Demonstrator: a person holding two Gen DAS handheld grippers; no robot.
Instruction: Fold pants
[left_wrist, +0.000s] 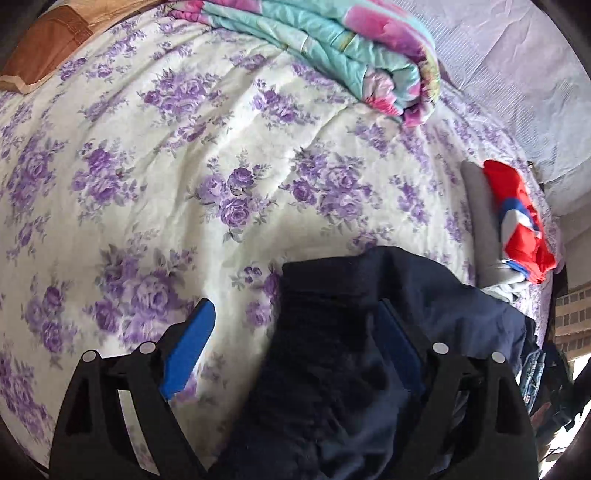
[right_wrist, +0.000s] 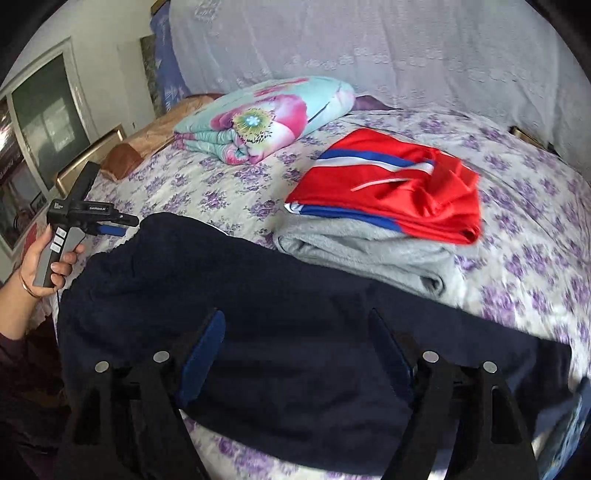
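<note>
Floral bedspread (right_wrist: 229, 184): navy pants (right_wrist: 295, 332) beneath both released hand-held grippers (right_wrist: 297, 347); folded red garment (right_wrist: 391, 192) and quilt (right_wrist: 266, 114) nearby.

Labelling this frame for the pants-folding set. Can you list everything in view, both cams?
pants: 1, dark navy, spread across the near edge of the bed, under both grippers
red garment: 1, red with blue and white stripes, folded, on top of the grey garment
grey garment: 1, grey, folded, on the bed beyond the pants
quilt: 1, teal and pink floral, folded, far side of the bed
bedsheet: 1, cream with purple flowers, covers the bed
pillow: 1, brown, head of the bed
curtain: 1, white lace, behind the bed
left hand-held gripper: 1, black with blue pads, open over the pants' edge
right hand-held gripper: 1, black with blue pads, open above the pants
hand: 1, holds the left gripper's handle
</note>
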